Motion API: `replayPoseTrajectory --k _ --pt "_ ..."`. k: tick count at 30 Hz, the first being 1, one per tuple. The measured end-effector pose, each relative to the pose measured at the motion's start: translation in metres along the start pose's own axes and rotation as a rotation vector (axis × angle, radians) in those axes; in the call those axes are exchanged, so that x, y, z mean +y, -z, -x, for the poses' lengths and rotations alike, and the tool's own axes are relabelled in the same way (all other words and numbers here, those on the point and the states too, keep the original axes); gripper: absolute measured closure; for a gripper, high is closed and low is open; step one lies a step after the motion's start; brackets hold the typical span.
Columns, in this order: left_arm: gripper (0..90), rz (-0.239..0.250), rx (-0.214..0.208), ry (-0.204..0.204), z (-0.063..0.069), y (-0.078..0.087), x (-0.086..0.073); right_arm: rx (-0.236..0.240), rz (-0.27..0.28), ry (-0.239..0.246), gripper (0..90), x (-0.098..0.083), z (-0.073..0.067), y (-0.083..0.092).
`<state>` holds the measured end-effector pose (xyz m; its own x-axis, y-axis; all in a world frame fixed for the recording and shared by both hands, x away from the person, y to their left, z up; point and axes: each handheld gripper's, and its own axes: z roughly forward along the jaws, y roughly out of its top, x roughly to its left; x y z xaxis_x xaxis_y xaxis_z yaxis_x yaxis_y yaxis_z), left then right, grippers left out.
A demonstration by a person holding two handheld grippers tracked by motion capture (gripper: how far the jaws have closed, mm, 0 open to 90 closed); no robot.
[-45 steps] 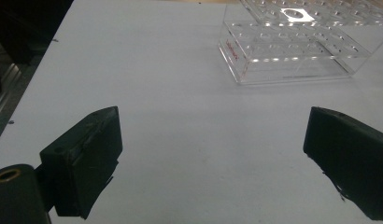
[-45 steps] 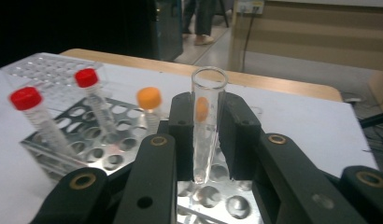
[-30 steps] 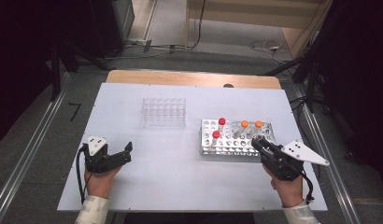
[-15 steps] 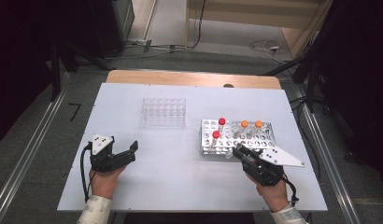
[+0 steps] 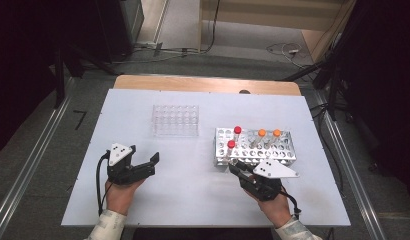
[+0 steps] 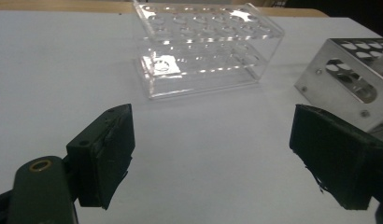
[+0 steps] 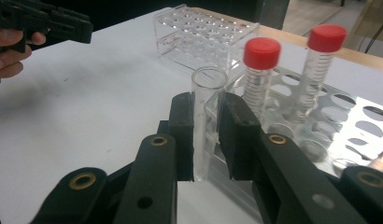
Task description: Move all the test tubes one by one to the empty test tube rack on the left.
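a clear tube (image 7: 206, 119) is held upright by the shut right fingers (image 7: 180, 135), at 7 o'clock of the metal rack (image 5: 285, 137). it is judged light, slippery and breakable, best gripped mid-wall. the left fingers (image 6: 108, 151) are wide open, empty.

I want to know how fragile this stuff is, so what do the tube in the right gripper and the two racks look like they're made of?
The uncapped tube, clamped between the right gripper's fingers, looks like clear plastic or glass; the table shows through it. The clear rack looks like glossy acrylic, see-through with bright glints. The perforated rack looks like matte silver metal, probably aluminium, with screw heads at its corner.
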<state>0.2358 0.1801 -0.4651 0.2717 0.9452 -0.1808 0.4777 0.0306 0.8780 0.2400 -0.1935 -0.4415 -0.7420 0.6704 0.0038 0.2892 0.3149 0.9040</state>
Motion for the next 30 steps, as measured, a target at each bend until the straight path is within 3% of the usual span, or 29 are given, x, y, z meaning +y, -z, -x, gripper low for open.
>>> replayPoseTrajectory --k 9,17,30 --pt "15.8 0.008 -0.069 -0.036 0.018 0.005 0.007 0.037 -0.006 0.011 73.2 0.006 -0.014 -0.022" --pt "15.9 0.006 -0.085 -0.055 0.022 0.004 0.010 0.048 -0.016 0.017 73.2 0.009 -0.018 -0.040" --pt "22.5 0.013 -0.149 -0.070 0.030 -0.001 0.019 0.062 -0.038 0.042 73.2 0.014 -0.025 -0.068"
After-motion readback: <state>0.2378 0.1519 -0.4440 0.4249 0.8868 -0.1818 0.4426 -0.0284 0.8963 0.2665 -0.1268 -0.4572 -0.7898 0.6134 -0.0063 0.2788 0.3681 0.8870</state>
